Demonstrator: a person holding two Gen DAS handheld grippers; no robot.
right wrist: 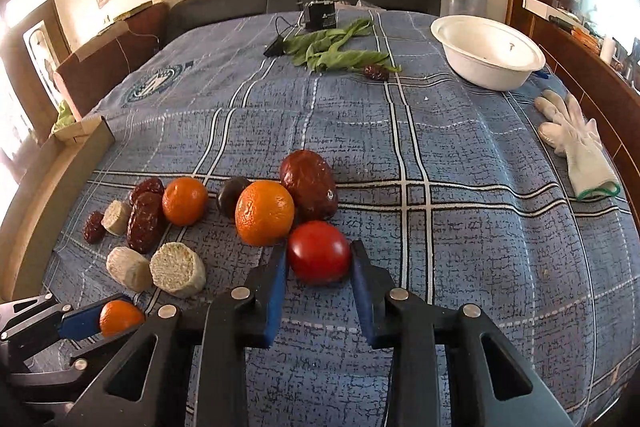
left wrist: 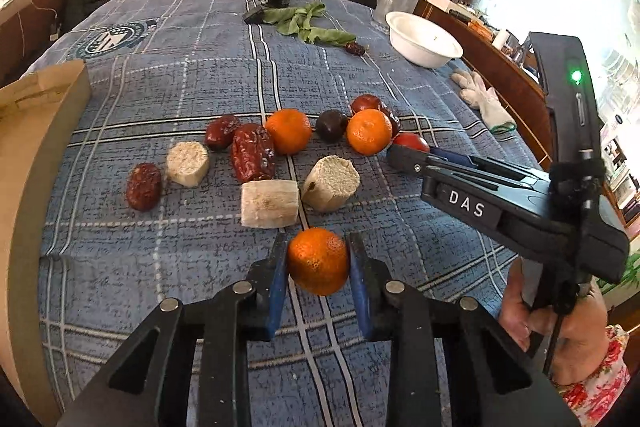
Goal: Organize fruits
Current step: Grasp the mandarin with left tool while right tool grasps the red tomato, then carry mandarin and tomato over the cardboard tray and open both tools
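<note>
Your work surface is the blue plaid cloth (right wrist: 460, 155), which fills both views. At its far right corner stands a white bowl (right wrist: 486, 51), with a white glove (right wrist: 572, 143) lying along the right edge nearer to you, and a bunch of green leaves (right wrist: 336, 47) near the far edge.

Your right gripper (right wrist: 319, 259) reaches in low and level from the right side, your right hand (left wrist: 560, 323) wrapped around its handle in the left wrist view. Its blue pads bracket a red tomato (right wrist: 319, 253) on both sides; the left pad touches the fruit, but you cannot tell whether the right pad does, so the grip is uncertain. The tomato sits on the cloth just beside an orange tangerine (right wrist: 264, 213) and a big red date (right wrist: 308, 185) whose long axis tilts toward the far left.

Your left gripper (left wrist: 318, 261) points toward the far edge, its pads pressed against the sides of a second tangerine (left wrist: 318, 261), which sits toward the near edge of the cloth, apart from the pile.

Between the two grippers lie three pale cut cylinders (left wrist: 270, 203), one on its side with its long axis running left to right. Beyond them are a wrinkled long date (left wrist: 252, 151) pointing toward the far edge, a third tangerine (left wrist: 288, 131) and a small dark plum (left wrist: 332, 125).
</note>
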